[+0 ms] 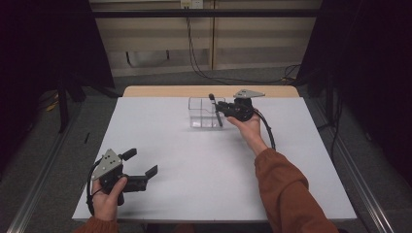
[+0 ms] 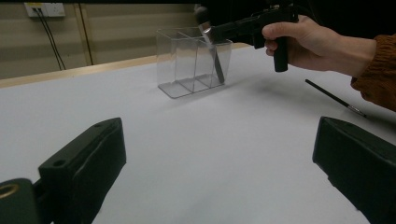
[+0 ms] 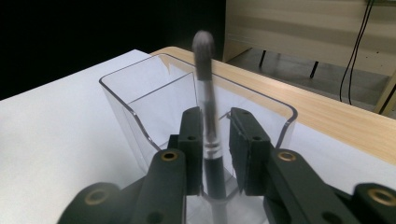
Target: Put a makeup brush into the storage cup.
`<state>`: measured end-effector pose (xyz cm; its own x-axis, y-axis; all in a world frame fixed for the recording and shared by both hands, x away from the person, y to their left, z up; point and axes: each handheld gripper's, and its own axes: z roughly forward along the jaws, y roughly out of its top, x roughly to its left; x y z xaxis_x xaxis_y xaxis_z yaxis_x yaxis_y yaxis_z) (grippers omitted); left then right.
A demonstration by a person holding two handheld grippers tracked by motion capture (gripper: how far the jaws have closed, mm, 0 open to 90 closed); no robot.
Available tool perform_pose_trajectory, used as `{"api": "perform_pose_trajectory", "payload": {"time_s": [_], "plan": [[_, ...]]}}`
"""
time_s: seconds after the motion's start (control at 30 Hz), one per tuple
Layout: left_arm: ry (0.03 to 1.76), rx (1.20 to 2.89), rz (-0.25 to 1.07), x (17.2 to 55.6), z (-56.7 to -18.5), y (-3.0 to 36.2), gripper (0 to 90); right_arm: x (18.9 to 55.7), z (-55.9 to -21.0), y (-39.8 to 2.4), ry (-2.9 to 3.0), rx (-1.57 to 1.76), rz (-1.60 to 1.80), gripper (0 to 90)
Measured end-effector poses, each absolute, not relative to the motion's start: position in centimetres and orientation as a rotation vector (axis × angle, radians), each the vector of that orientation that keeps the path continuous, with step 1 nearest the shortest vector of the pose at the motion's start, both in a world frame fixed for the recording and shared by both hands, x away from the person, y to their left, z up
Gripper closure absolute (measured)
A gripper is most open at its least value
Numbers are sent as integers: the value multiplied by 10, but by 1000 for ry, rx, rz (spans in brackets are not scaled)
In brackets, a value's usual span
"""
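brush: a makeup brush (image 3: 206, 100) is stood handle-down in the clear organizer (image 1: 200, 112), head up, leaned on its wall.
organizer: set at the far middle of the table (image 1: 194, 165).
right gripper (image 3: 215, 135): jaws are seen flanking the brush ferrule; a gap shows on the right side, contact on the left can't be judged. No clamp.
left gripper (image 1: 141, 165): held near the front-left table edge, jaws spread wide, nothing between.
second brush (image 2: 335, 98): laid flat on the table near the right sleeve.

A lab-like recording room: a bare white counter (image 1: 194, 170) stands between dark curtains (image 1: 43, 43), with metal floor rails (image 1: 362, 194), loose cables (image 1: 204, 73) and a wall socket (image 2: 45, 8).
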<state>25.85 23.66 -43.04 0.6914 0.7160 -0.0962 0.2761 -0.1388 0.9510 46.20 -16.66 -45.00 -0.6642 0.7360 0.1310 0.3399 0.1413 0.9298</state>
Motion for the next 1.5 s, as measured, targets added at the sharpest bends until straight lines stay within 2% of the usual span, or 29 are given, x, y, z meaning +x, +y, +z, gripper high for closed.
{"api": "perform_pose_trajectory", "payload": {"time_s": [0.17,0.4,0.8,1.07,1.5], "plan": [[799,1721,463,259,-430,237,28,461,-450,-167,2062,1035,1532,618],[803,1717,459,258,-430,237,29,455,-444,-168,2025,1014,1543,362],[808,1717,459,258,-430,238,31,439,-440,-176,2024,1002,1581,70],[809,1718,467,257,-430,240,31,427,-440,-186,2029,1000,1572,0],[812,1714,471,256,-430,241,31,403,-435,-209,2025,1013,1567,3]]}}
